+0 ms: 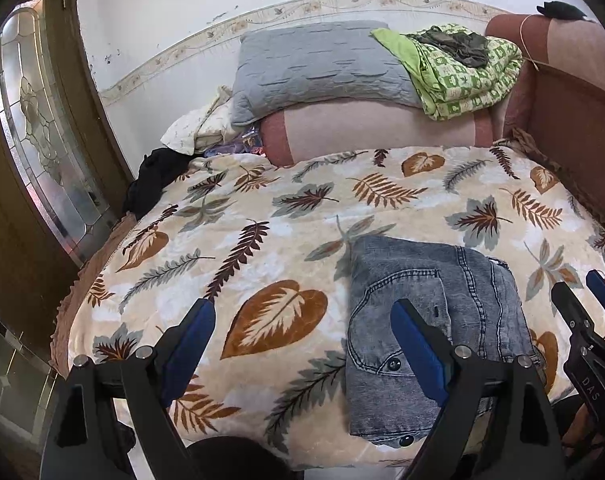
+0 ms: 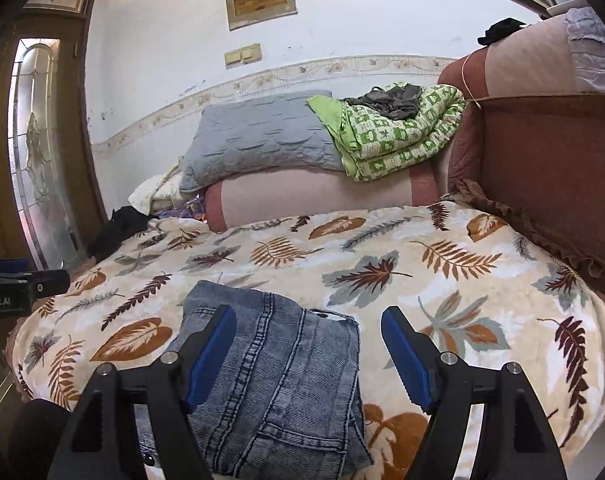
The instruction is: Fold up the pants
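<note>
A pair of grey-blue denim pants (image 1: 430,320) lies folded into a compact rectangle on the leaf-patterned blanket (image 1: 262,216), near the bed's front edge. My left gripper (image 1: 302,320) is open and empty, raised over the blanket with its right finger above the pants' left part. The pants also show in the right wrist view (image 2: 278,376). My right gripper (image 2: 308,338) is open and empty, held above the pants' right part. The right gripper's fingertips (image 1: 582,300) show at the right edge of the left wrist view.
A grey pillow (image 1: 314,64), a green patterned quilt (image 1: 462,72) and a pink bolster (image 1: 382,128) are stacked at the bed's far end. A brown headboard (image 2: 542,152) runs along the right. A glass-panelled door (image 1: 34,128) stands left. Dark cloth (image 1: 150,176) lies at the bed's left corner.
</note>
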`<state>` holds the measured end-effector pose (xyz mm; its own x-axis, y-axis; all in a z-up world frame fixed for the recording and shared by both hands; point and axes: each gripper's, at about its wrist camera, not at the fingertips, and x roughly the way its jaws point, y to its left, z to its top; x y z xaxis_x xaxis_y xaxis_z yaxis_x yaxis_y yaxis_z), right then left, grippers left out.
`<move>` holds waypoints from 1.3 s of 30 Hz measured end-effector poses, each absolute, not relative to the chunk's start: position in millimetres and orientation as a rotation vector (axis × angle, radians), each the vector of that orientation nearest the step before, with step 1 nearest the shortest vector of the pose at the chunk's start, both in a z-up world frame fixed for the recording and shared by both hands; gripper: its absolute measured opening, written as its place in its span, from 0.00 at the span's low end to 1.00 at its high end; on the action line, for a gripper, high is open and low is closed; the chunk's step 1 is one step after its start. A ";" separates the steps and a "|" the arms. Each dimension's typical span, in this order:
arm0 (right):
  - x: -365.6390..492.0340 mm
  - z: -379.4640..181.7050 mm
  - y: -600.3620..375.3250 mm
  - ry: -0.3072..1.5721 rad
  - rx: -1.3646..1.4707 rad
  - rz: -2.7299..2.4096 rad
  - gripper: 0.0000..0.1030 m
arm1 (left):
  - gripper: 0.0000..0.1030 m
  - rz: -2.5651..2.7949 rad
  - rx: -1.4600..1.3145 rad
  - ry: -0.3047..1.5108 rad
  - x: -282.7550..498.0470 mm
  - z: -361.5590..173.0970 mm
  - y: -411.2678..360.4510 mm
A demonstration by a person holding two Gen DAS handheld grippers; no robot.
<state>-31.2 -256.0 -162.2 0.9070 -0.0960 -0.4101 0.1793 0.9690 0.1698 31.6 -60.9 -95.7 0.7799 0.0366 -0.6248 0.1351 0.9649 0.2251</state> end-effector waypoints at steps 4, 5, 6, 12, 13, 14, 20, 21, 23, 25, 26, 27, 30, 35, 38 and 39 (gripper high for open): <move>-30.8 -162.3 -257.1 0.410 0.209 -0.142 0.76 | 0.87 -0.050 0.267 0.678 32.6 -97.4 -60.9; -30.7 -162.5 -256.9 0.410 0.209 -0.143 0.76 | 0.87 -0.050 0.267 0.679 32.8 -97.7 -60.7; -30.7 -162.5 -257.0 0.411 0.209 -0.142 0.76 | 0.87 -0.049 0.267 0.681 33.1 -98.4 -60.7; -29.6 -163.1 -256.6 0.418 0.208 -0.147 0.76 | 0.87 -0.036 0.270 0.690 36.2 -103.0 -60.1; -28.7 -163.5 -256.5 0.423 0.206 -0.150 0.76 | 0.87 -0.034 0.270 0.695 36.8 -104.4 -59.9; -28.2 -163.9 -256.4 0.426 0.205 -0.152 0.76 | 0.87 -0.033 0.271 0.697 37.3 -105.3 -60.1; -24.8 -167.0 -255.0 0.452 0.202 -0.168 0.76 | 0.87 -0.026 0.280 0.705 38.8 -110.3 -60.0; -24.7 -167.3 -255.1 0.454 0.202 -0.170 0.76 | 0.87 -0.026 0.281 0.705 38.9 -110.8 -60.1; -24.2 -167.8 -255.4 0.458 0.202 -0.170 0.76 | 0.87 -0.027 0.280 0.705 38.9 -110.8 -60.0; -24.2 -167.8 -255.4 0.455 0.201 -0.170 0.76 | 0.87 -0.027 0.279 0.704 38.9 -111.0 -59.9; -24.2 -167.9 -255.3 0.455 0.201 -0.170 0.76 | 0.87 -0.027 0.279 0.703 39.1 -111.4 -60.0; -23.8 -168.1 -255.1 0.456 0.200 -0.170 0.76 | 0.87 -0.028 0.281 0.705 39.1 -110.9 -59.7; -23.6 -168.3 -254.1 0.459 0.198 -0.172 0.76 | 0.87 -0.030 0.281 0.709 40.1 -113.0 -60.2; -20.7 -169.6 -253.7 0.473 0.199 -0.184 0.76 | 0.87 -0.031 0.277 0.712 40.9 -116.5 -60.1; -18.1 -171.4 -253.2 0.489 0.196 -0.192 0.76 | 0.87 -0.028 0.275 0.715 41.8 -120.2 -61.1; -17.5 -171.9 -252.9 0.492 0.195 -0.194 0.76 | 0.87 -0.028 0.276 0.718 42.3 -121.7 -61.4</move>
<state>-17.5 -252.9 -171.9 0.8637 -0.1369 -0.4851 0.2305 0.9632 0.1384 42.3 -61.4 -121.7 0.7543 0.0689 -0.6529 0.1198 0.9634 0.2400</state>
